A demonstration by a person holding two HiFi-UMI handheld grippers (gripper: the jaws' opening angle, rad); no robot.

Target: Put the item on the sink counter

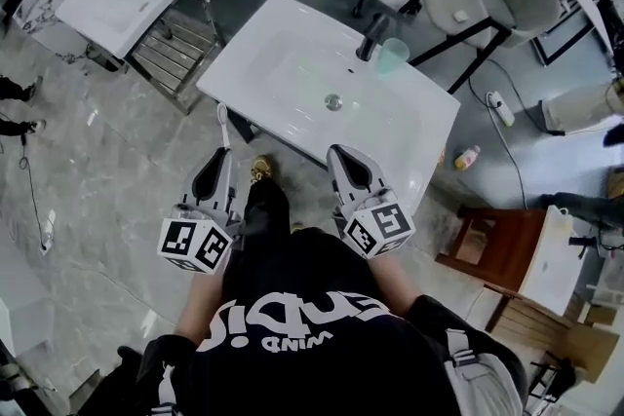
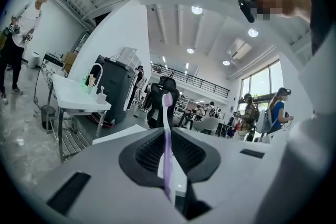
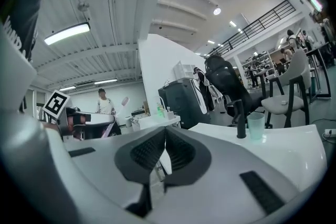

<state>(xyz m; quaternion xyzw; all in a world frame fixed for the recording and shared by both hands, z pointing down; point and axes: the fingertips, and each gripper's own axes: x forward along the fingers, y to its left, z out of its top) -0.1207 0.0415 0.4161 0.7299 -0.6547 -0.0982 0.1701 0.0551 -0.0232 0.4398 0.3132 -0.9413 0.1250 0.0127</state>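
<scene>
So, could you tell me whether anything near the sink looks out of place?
A small bottle seems to lie tipped on the floor beside the sink's right corner; the cup on the sink stands upright by the tap.

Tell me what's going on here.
A person stands at a white sink with a gripper in each hand. The left gripper is clamped on a purple-and-white toothbrush, its head sticking out ahead; the right gripper is shut and empty. The toothbrush is not yet on the counter, where a black faucet and a pale green cup stand.
</scene>
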